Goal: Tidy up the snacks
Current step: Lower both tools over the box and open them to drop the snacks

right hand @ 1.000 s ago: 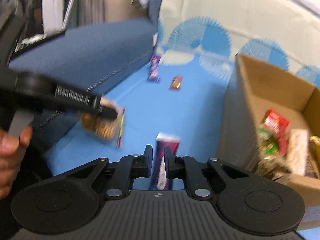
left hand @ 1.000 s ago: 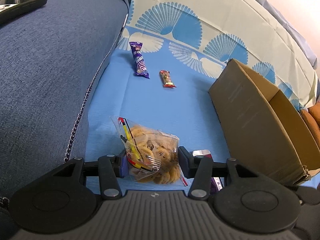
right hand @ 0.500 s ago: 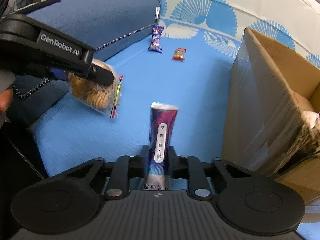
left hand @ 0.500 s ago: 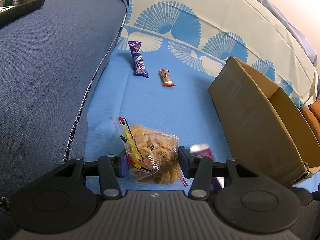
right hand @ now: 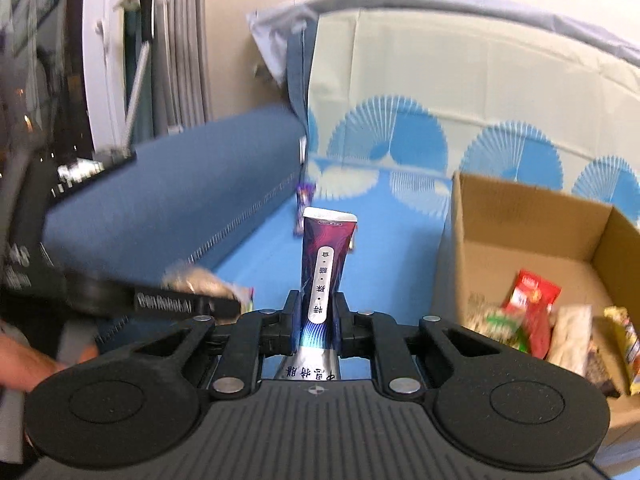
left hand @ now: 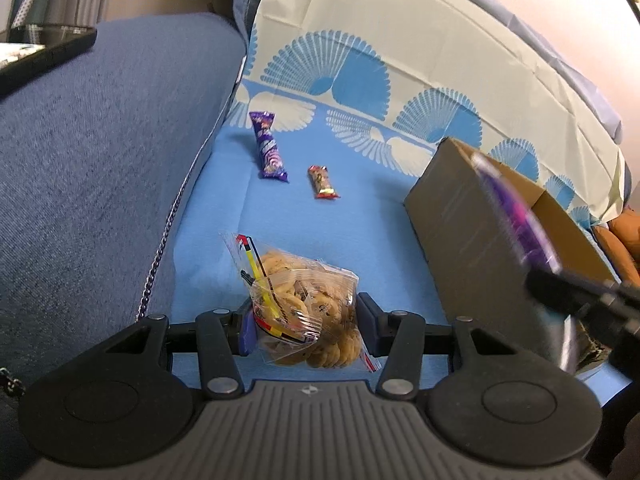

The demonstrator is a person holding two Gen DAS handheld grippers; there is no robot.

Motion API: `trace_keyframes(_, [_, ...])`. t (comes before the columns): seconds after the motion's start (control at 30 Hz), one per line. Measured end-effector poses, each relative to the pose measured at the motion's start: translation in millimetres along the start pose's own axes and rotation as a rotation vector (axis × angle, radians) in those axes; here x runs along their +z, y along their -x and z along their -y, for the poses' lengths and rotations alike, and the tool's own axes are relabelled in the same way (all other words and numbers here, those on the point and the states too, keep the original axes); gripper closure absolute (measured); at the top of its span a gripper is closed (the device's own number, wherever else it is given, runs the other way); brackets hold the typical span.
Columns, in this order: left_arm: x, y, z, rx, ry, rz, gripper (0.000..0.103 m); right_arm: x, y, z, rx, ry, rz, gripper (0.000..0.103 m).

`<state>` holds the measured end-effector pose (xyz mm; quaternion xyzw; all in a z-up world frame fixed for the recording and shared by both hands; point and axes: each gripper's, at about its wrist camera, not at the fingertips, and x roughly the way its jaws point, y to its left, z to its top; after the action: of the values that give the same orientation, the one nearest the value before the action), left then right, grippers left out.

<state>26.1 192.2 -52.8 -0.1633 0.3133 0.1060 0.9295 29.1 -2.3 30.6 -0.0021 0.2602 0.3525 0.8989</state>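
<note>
The box [right hand: 532, 236] stood open-topped on the blue sheet [left hand: 352, 236], already holding several snacks, and served as the mark for everything else: it lay to the right of both tools. The right hand-held gripper [right hand: 319, 320], the nearer one, was clamped on the purple pack [right hand: 326, 264], whose long axis pointed straight ahead past the box's left wall. The left hand-held gripper [left hand: 306, 322], farther left of the box, was closed around the cookie bag [left hand: 304, 312], while two bars [left hand: 268, 148] lay beyond, well left of the box.
</note>
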Motion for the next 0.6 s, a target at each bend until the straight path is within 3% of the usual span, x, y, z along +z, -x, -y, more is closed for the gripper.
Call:
trace_keyframes(0.37, [9, 12, 7, -0.003, 0.091, 0.006, 0.049, 22, 35, 40, -0.003, -0.068, 0.099, 0.087])
trace_keyframes(0.6, [31, 19, 53, -0.035, 0.044, 0.040, 0.049, 34, 49, 71, -0.035, -0.161, 0.162, 0.087])
